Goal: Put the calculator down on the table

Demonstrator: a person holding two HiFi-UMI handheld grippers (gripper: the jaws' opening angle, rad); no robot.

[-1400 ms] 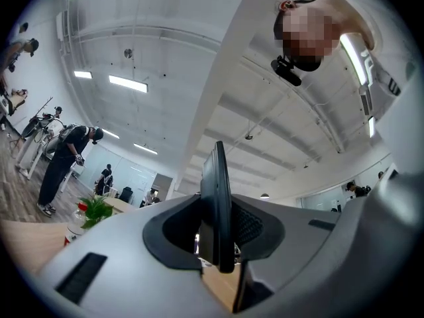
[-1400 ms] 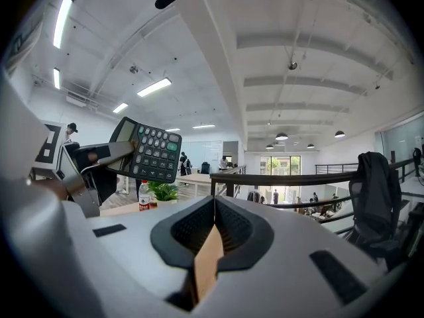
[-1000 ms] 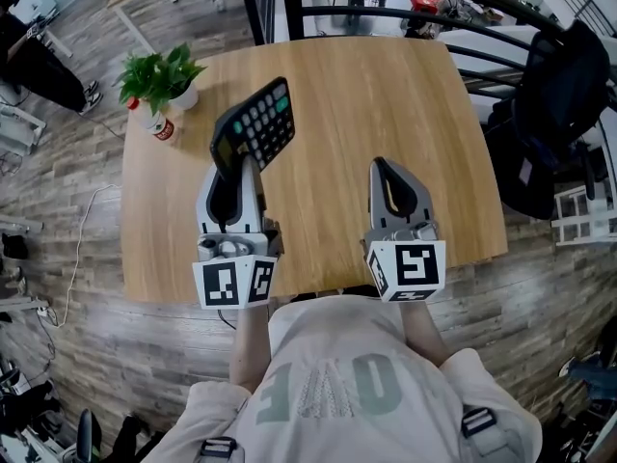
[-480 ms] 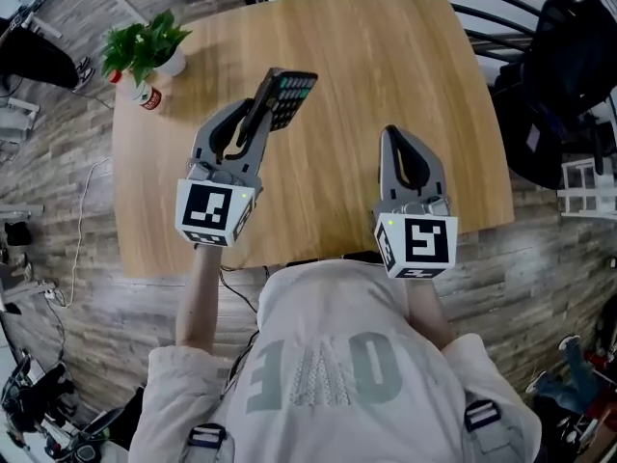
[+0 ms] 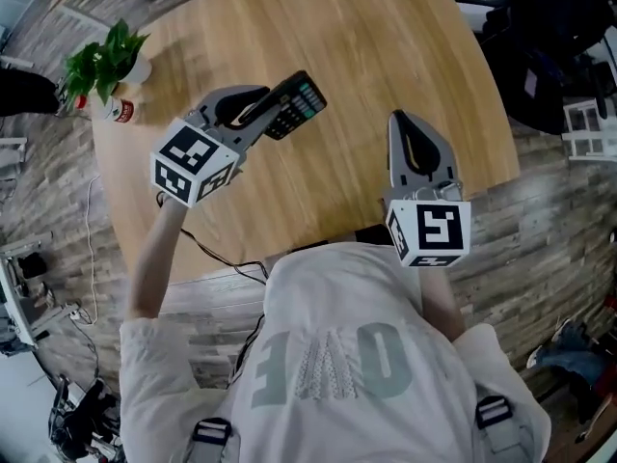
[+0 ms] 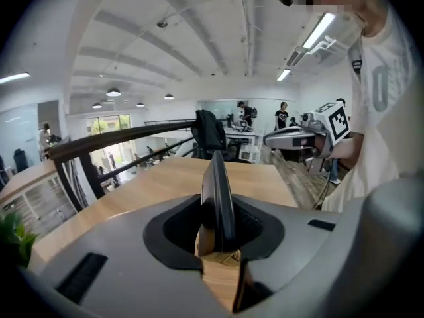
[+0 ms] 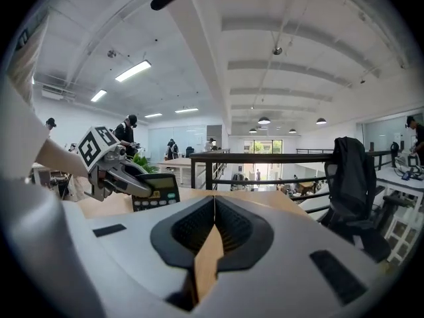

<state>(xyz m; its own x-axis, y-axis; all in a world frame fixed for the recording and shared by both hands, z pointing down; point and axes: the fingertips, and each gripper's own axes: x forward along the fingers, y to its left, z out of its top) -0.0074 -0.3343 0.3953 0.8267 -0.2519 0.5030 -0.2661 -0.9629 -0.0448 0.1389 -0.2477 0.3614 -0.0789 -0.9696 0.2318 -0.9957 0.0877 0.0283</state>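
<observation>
Calculator, long axis toward table centre

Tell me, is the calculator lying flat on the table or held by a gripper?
Held. The left gripper clamps the calculator, which stands on edge between its jaws, not flat on the table. Touching it? Cannot tell.

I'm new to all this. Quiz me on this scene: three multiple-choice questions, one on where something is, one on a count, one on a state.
1. Where is the potted plant?
A. between the claws
B. by the table's left edge
C. on the floor

2. How many claws hold something?
A. none
B. one
C. two

3. How does the right claw stand?
A. wide open
B. shut on a pen
C. shut, empty

Answers:
1 B: it stands on the table, left of the left claw.
2 B: only the left claw grips the black calculator.
3 C: its jaws meet with nothing between them.
</observation>
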